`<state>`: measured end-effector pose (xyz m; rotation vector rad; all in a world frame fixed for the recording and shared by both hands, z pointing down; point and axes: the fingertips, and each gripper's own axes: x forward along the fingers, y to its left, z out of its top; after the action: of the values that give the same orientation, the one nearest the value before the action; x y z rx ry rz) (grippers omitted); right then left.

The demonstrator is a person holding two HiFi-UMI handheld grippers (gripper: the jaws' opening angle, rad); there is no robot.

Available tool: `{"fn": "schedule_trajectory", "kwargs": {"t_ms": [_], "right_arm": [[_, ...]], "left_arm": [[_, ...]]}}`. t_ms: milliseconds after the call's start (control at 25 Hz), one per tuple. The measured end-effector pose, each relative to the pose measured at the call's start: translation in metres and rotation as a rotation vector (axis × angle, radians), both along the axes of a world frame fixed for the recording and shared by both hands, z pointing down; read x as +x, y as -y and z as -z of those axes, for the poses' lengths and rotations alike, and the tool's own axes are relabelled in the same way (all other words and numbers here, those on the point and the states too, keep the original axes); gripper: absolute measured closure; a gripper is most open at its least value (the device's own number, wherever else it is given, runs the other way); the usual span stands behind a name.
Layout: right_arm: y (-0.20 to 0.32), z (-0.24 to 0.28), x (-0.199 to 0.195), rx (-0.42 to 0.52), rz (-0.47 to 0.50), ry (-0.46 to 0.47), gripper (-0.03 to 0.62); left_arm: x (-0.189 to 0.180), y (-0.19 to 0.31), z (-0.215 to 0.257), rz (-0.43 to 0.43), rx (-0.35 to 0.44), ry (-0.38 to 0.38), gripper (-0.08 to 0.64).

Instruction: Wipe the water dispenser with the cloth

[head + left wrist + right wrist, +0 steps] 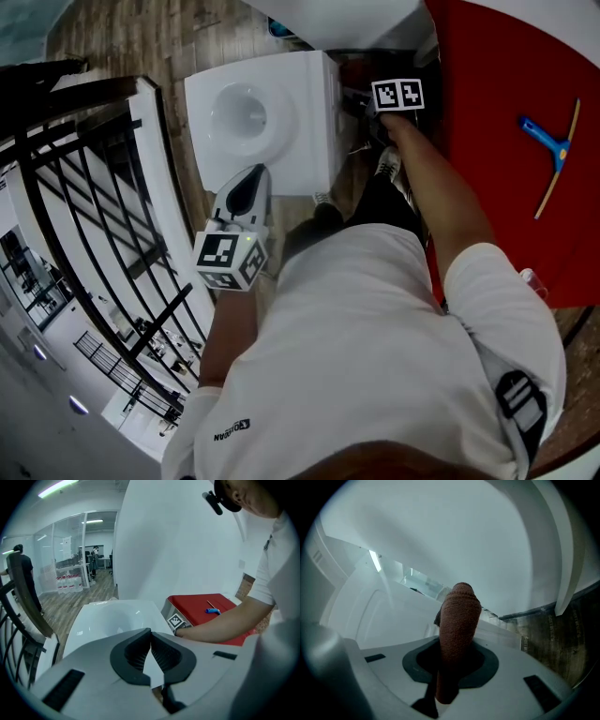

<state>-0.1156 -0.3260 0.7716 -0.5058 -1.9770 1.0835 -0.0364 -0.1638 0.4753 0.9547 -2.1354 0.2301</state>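
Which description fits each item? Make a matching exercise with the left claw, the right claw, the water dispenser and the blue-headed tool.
1. left claw
2. right claw
3. water dispenser
4. blue-headed tool

a. lies on the red surface
b. shut on the brown cloth
c. white
d. shut, holding nothing

Pairs: 1-d, 2-b, 3-c, 4-a

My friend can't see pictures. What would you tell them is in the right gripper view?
The right gripper is shut on a brown cloth that sticks up between its jaws. Just beyond it is the white water dispenser, with a strip of wooden floor at the right.
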Motion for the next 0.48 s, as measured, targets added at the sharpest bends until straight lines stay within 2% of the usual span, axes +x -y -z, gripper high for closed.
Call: {"fn": "schedule_trajectory", "kwargs": {"t_ms": [240, 480], "right_arm": [[0.006, -0.015, -0.002, 0.02, -0.013, -0.065, 0.522], [0.016, -0.038, -0.001, 0.134, 0.009, -0.102, 0.522]], "left_arm": [[0.002, -0.004, 0.013, 0.024, 0.006, 0.0, 0.558], [0.003, -0.018, 0.015, 0.08, 0.006, 0.028, 0.558]]}}
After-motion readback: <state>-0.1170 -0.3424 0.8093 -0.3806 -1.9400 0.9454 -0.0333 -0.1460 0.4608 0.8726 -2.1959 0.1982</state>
